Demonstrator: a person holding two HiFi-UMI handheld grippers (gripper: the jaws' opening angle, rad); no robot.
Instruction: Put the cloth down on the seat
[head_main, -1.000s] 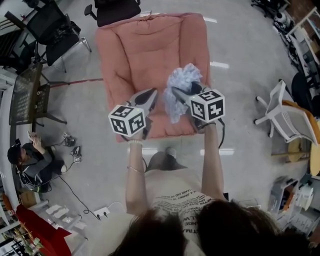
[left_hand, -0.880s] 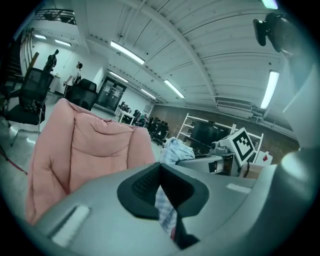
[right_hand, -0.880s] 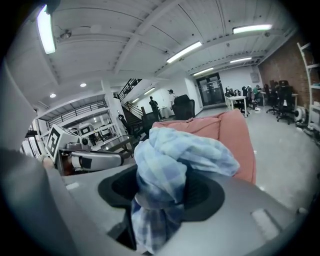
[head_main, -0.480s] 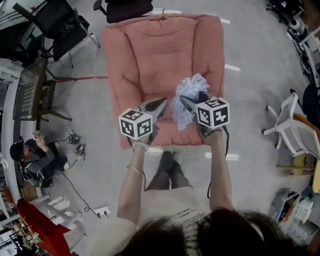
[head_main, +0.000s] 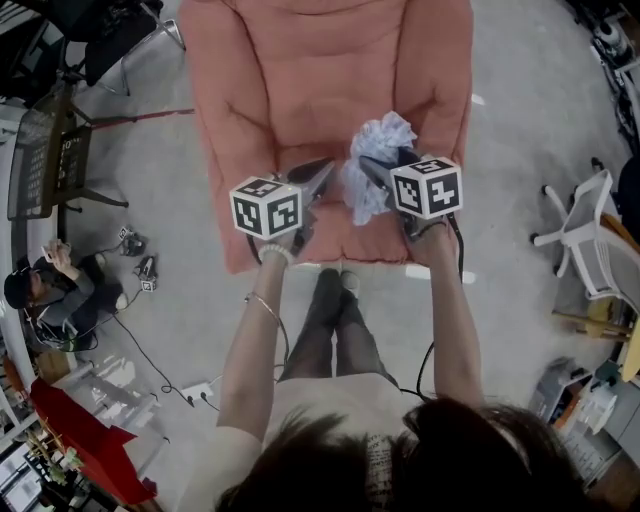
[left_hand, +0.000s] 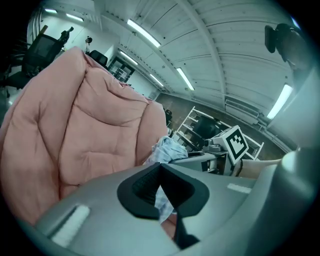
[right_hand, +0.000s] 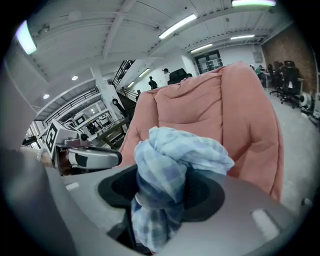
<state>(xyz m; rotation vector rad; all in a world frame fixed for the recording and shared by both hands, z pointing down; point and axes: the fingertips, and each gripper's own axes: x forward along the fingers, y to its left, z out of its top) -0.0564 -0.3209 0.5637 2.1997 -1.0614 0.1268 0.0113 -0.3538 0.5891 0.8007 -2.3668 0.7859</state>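
Note:
A light blue checked cloth is bunched up between the jaws of my right gripper, which is shut on it. The cloth hangs just above the front of the pink armchair's seat. My left gripper is level with it on the left. Its jaws are shut with nothing between them. In the left gripper view the cloth shows just past the jaw tips, in front of the chair's padded back.
A person sits on the floor at the left, with cables and a power strip nearby. A dark side table and black office chairs stand left of the armchair. A white chair is at the right.
The armchair has come closer and both grippers have moved forward over the front of the seat. The cloth stays gripped in the right gripper.

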